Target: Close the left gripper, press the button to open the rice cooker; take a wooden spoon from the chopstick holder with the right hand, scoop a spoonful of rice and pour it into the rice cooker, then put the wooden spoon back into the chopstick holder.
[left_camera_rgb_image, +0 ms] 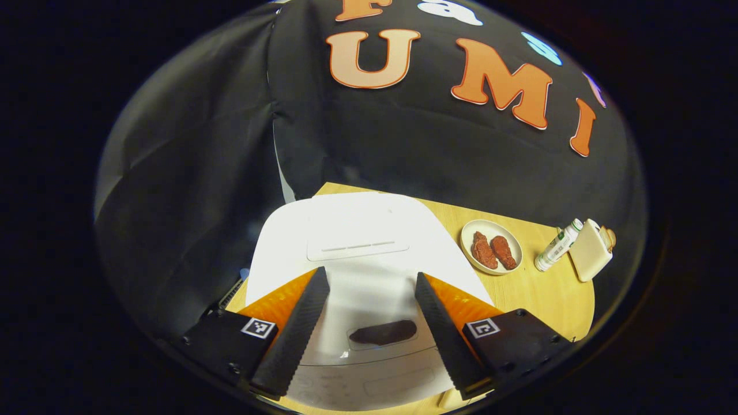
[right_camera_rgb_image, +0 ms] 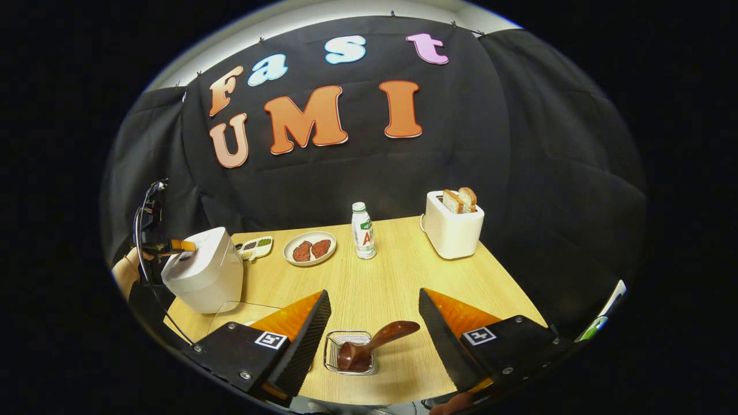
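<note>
Two grippers, both with fingers spread wide right now. My left gripper (left_camera_rgb_image: 369, 331) hangs over the white rice cooker (left_camera_rgb_image: 357, 242), dark button (left_camera_rgb_image: 383, 332) sitting right between the fingers. I reckon the trick is to bring the fingers together first, then push straight down on that button so nothing slides off the slick lid. My right gripper (right_camera_rgb_image: 373, 340) waits above the wire chopstick holder (right_camera_rgb_image: 332, 351) with the wooden spoon (right_camera_rgb_image: 375, 344) leaning out of it, touching nothing.
</note>
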Motion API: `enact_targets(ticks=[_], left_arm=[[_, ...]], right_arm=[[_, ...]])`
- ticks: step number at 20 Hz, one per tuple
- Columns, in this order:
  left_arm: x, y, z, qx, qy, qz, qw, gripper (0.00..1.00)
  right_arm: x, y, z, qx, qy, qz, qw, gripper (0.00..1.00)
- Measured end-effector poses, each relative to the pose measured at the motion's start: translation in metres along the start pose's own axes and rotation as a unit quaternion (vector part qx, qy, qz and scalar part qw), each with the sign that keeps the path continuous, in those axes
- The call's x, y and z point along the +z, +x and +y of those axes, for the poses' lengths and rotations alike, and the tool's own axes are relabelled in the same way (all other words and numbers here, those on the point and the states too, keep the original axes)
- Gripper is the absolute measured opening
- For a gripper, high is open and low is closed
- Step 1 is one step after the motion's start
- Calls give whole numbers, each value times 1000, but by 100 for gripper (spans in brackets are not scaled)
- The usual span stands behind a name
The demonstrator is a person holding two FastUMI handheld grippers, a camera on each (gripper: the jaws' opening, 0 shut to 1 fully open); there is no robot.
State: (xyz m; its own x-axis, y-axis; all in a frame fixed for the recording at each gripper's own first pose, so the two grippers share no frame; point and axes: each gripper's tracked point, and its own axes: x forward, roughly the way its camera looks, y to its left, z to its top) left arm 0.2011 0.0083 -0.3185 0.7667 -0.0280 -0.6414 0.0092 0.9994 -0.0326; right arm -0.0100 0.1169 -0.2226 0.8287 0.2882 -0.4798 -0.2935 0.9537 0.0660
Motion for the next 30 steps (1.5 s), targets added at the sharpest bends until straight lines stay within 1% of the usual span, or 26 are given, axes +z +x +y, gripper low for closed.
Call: enact_targets(ticks=[4,8,11,12,14,16,17,20,23,26,29,30], left_arm=[[4,-2,1,1,33,-5,999,100],[8,-9,-1,-4,19,-11,1000,100],[28,-33,3,-6,14,-37,999,100],[36,-46,4,-8,11,-50,999,99],[59,-69,4,-14,6,-77,997,100],[86,-96,6,-19,5,-111,994,99],[99,-112,5,-24,4,-127,992,100],[133,-160,-5,-35,-1,-177,983,100],[160,-218,-4,-35,0,-230,972,99],[166,-264,-1,-31,2,-258,966,100],[163,-294,-5,-44,-19,-275,960,100],[162,-302,-2,-44,-25,-280,959,99]], right_arm=[[5,-1,2,0,6,-8,1000,95],[16,-5,-2,-7,5,-21,1000,95],[29,-6,-6,-12,-3,-35,999,95],[35,-6,-7,-14,-6,-41,999,95],[50,-8,-8,-15,-11,-56,998,95],[66,-11,-7,-16,-18,-72,997,95],[81,-14,-8,-16,-23,-81,996,95],[104,-22,-8,-19,-34,-104,994,95],[124,-33,-7,-22,-43,-124,991,95],[139,-45,-7,-23,-50,-139,989,95],[152,-59,-8,-22,-56,-154,986,95],[156,-63,-10,-24,-57,-159,985,95]])
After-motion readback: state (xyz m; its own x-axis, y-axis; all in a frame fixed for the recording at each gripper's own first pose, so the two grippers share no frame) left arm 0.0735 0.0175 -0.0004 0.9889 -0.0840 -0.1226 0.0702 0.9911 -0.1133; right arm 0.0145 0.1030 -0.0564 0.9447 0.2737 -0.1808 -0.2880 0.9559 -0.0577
